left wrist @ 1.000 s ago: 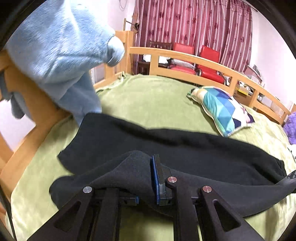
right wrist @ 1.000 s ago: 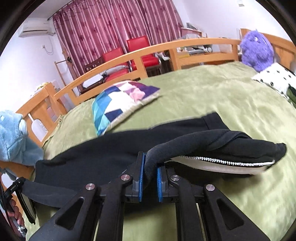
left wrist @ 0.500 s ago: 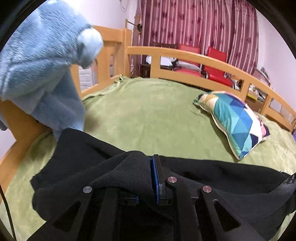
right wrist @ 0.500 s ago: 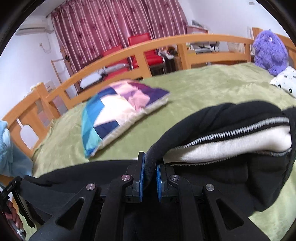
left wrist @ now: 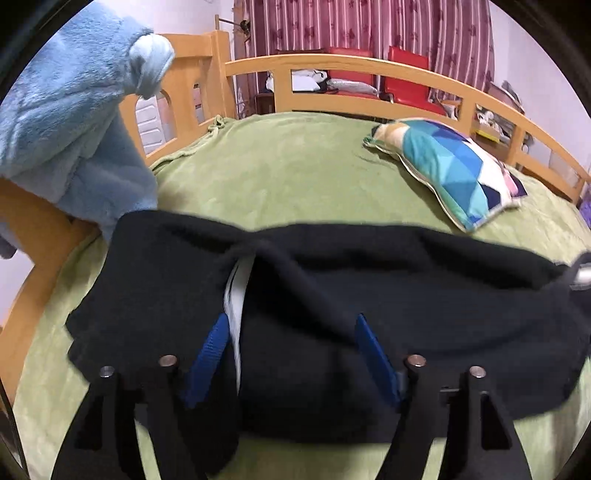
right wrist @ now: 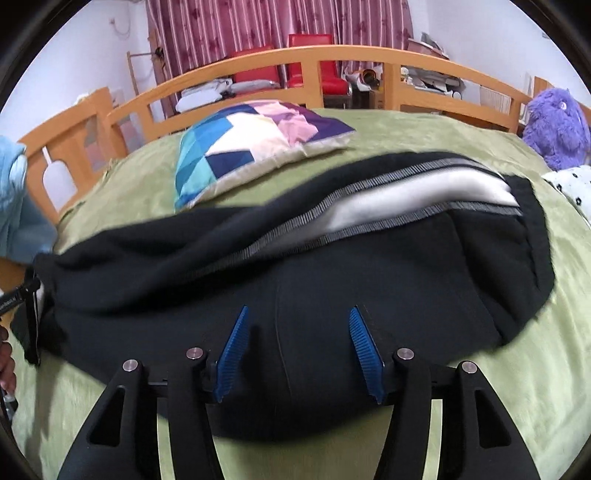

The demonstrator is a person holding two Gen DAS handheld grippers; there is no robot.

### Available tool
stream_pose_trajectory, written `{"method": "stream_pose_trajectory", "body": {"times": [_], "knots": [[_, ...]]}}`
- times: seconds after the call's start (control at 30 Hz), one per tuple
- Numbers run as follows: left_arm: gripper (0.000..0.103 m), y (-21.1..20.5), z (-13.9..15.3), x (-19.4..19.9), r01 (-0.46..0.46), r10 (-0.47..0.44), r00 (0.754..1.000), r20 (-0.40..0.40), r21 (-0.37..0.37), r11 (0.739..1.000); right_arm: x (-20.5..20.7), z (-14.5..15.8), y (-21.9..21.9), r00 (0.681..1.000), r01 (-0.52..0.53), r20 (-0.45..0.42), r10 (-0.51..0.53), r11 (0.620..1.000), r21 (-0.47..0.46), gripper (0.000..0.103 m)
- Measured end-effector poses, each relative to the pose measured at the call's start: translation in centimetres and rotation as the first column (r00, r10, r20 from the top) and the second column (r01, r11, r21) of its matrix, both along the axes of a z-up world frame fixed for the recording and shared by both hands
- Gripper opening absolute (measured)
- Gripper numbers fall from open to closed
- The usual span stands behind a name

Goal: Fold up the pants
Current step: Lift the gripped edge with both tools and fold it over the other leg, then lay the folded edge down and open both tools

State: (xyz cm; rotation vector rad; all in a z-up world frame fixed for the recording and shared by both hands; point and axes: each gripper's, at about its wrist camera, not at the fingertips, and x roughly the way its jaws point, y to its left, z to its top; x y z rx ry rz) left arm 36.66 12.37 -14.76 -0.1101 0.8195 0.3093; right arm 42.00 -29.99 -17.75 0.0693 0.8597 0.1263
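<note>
The left tongs (left wrist: 291,354) stand wide apart with nothing between their blue pads (left wrist: 208,354), poised just over the black pants (left wrist: 388,295). A strip of white lining shows in a gap of the dark cloth right by the left pad. The right tongs (right wrist: 297,350) are likewise spread wide and grip nothing; their blue pads (right wrist: 364,350) hover above a smooth stretch of the same pants (right wrist: 332,314).

The pants lie doubled over lengthwise across the near part of the bed (left wrist: 288,177), running from side to side. In the right wrist view the waistband end sits to the right, where a grey ribbed edge and pale inner lining are turned up along the upper fold. The garment is blurred in both views, so its finer creases cannot be made out.

Beyond the pants, on the green bedcover (right wrist: 424,136), rests a cushion (right wrist: 258,136) patterned in blue, white, pink and purple triangles, near the cloth but apart from it. A pale blue plush blanket (left wrist: 74,122) hangs over the wooden bed rail (left wrist: 369,62) at the left. A purple stuffed toy (right wrist: 554,125) sits at the far right corner of the bed. Behind the rail are red chairs (right wrist: 291,59) and maroon curtains (right wrist: 277,22).
</note>
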Motion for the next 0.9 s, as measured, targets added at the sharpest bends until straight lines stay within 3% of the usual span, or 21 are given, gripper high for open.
{"method": "stream_pose_trajectory", "body": {"times": [0.13,0.3,0.57,0.73,0.9], "knots": [[0.074,-0.2,-0.6,-3.5,0.009,-0.010,1.000,-0.022,-0.071,0.997,-3.0,-0.8,-2.4,0.998,0.039,-0.054,-0.036,0.998,0.043,0.056],[0.074,-0.1,-3.7,-6.7,0.017,-0.032,0.998,-0.055,-0.249,0.968,-5.2,-2.6,-5.7,0.988,0.120,-0.100,-0.114,0.991,0.057,0.059],[0.074,0.3,-7.5,-5.0,-0.028,-0.007,0.996,-0.092,-0.368,0.930,-3.5,-5.4,-10.9,0.967,0.244,-0.126,-0.223,0.950,0.194,0.066],[0.074,0.8,-8.7,-2.9,-0.062,0.030,0.995,-0.092,-0.372,0.926,-0.1,-7.7,-11.9,0.955,0.277,-0.181,-0.234,0.922,0.269,0.067],[0.079,0.0,-9.1,-1.3,-0.073,0.052,0.996,-0.074,-0.322,0.944,2.5,-8.5,-11.6,0.955,0.293,-0.144,-0.260,0.904,0.310,0.082]]}}
